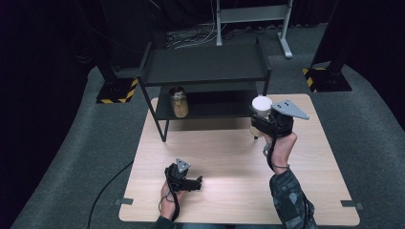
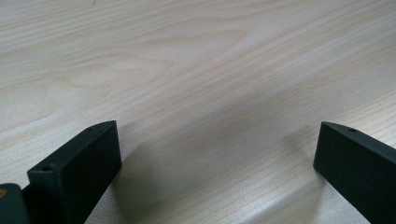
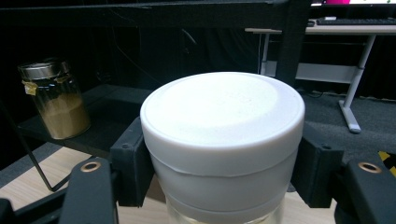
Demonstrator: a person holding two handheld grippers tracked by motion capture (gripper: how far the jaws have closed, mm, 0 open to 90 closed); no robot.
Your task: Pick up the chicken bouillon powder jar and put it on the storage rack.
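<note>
the right claw [image 1: 260, 125] pinches a jar [image 1: 261, 106] with a white lid by its sides and holds it above the desk [image 1: 229, 157], just in front of the shelf [image 1: 205, 71]. it seems to be the carrying step: the jar goes toward the lower shelf board, where a second jar [image 1: 179, 101] stands at the left. next it needs a level push in, under the top board. the left claw [image 1: 195, 182] lies spread on the desk, well before the shelf.
</note>
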